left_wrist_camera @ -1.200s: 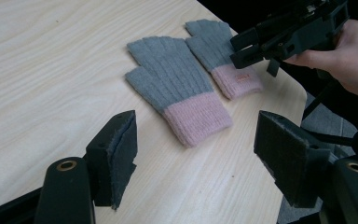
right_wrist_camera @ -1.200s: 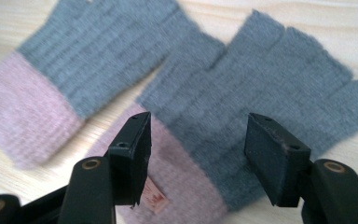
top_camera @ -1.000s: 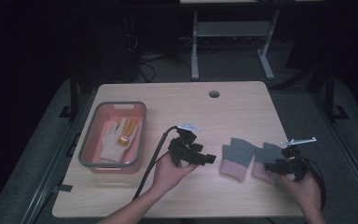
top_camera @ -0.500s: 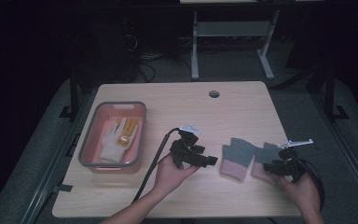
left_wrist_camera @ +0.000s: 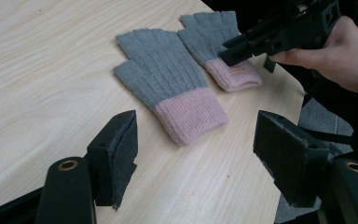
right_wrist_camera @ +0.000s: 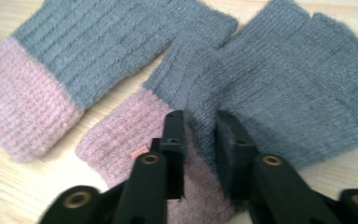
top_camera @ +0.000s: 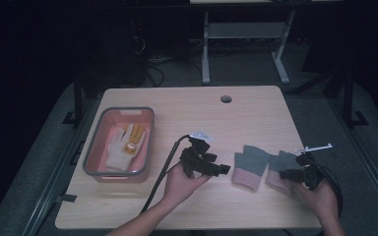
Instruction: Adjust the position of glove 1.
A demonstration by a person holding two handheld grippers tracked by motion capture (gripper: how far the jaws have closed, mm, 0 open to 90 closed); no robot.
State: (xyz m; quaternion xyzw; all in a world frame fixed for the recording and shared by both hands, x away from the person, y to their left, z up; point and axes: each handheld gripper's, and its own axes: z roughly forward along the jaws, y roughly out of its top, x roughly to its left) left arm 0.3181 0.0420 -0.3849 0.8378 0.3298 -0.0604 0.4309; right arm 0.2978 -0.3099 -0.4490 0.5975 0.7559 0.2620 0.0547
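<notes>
Now right claw (right_wrist_camera: 199, 140) just closing, pinching fold of right glove (right_wrist_camera: 279, 93) near pink cuff; left claw (left_wrist_camera: 196, 154) apart.

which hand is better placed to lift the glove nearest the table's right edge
Right. The right hand-held gripper has just been closing, its jaws pinching a fold of the right glove near its pink cuff. The left hand-held gripper is open, short of the left glove.

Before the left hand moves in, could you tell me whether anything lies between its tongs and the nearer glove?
Nothing visible does. The left tongs stand open over bare table, with the nearer glove lying flat just ahead. The right tongs, which have just been closing, pinch a fold of the other glove beside it.
</notes>
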